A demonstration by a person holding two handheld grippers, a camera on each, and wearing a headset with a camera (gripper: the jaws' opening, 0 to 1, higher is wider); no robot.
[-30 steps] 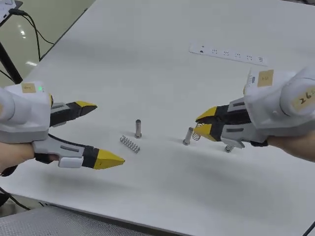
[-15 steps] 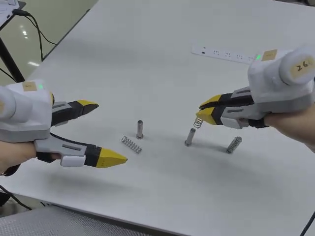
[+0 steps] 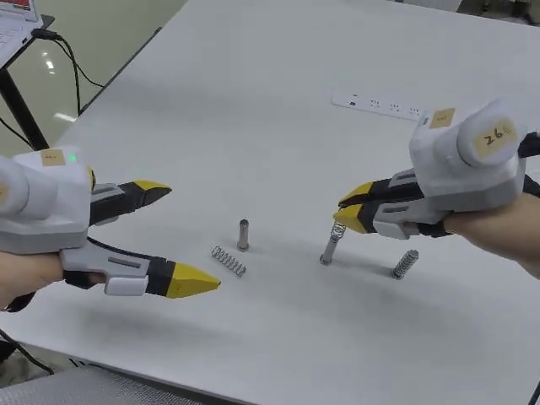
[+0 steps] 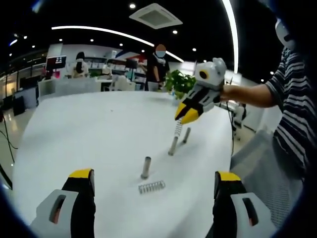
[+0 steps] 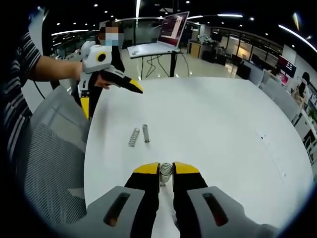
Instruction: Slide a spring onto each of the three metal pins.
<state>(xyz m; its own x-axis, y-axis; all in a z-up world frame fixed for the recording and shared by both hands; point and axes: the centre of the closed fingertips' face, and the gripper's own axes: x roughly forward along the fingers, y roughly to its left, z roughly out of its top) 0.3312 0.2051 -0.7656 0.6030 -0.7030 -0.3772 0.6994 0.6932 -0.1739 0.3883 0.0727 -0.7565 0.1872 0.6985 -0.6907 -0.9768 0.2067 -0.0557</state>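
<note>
Right of centre, right gripper (image 3: pixel 348 211) pinches a spring (image 3: pixel 338 229) upright, right over the near-vertical pin (image 3: pixel 327 251); left gripper (image 3: pixel 190 236) wide open, farther off.

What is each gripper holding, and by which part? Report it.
Right gripper pinches a spring by its upper end; left gripper holds nothing, jaws open.

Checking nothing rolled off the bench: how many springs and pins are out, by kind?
Springs: 3 (loose spring, held spring in the right gripper, propped-up spring)
Bare pins: 2 (standing pin, leaning pin)
Total: 5; whether the propped-up spring hides a pin cannot be told.
</note>
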